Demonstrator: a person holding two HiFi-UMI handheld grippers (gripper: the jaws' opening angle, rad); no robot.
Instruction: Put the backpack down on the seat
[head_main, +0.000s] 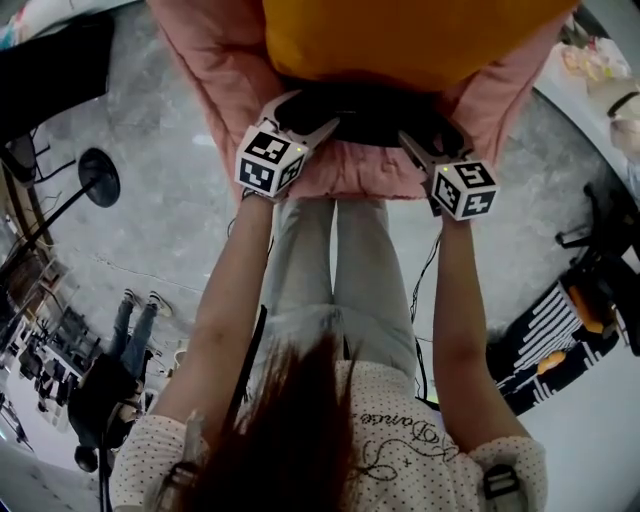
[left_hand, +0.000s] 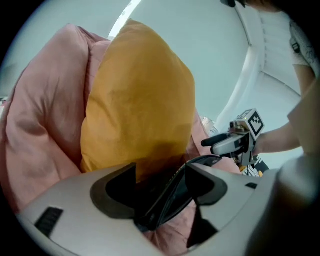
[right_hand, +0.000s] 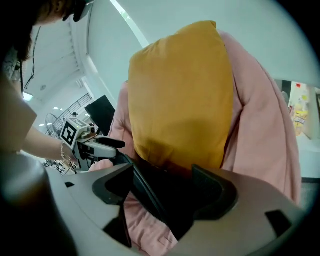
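Note:
The black backpack (head_main: 370, 112) lies on the pink padded seat (head_main: 215, 60), at the foot of an orange cushion (head_main: 400, 35) that leans on the seat's back. My left gripper (head_main: 305, 115) is at the backpack's left end and my right gripper (head_main: 432, 140) at its right end. In the left gripper view the jaws of the left gripper (left_hand: 160, 182) stand wide, with an edge of the backpack (left_hand: 167, 197) between them but not pinched. The right gripper (right_hand: 162, 187) is likewise open over the backpack (right_hand: 172, 202), its pads clear of the fabric.
The seat stands on a grey floor (head_main: 170, 230). A round black stand base (head_main: 98, 175) is at the left, and a person's legs (head_main: 135, 320) show further left. A striped black-and-white object (head_main: 545, 340) and a white table edge (head_main: 590, 100) are at the right.

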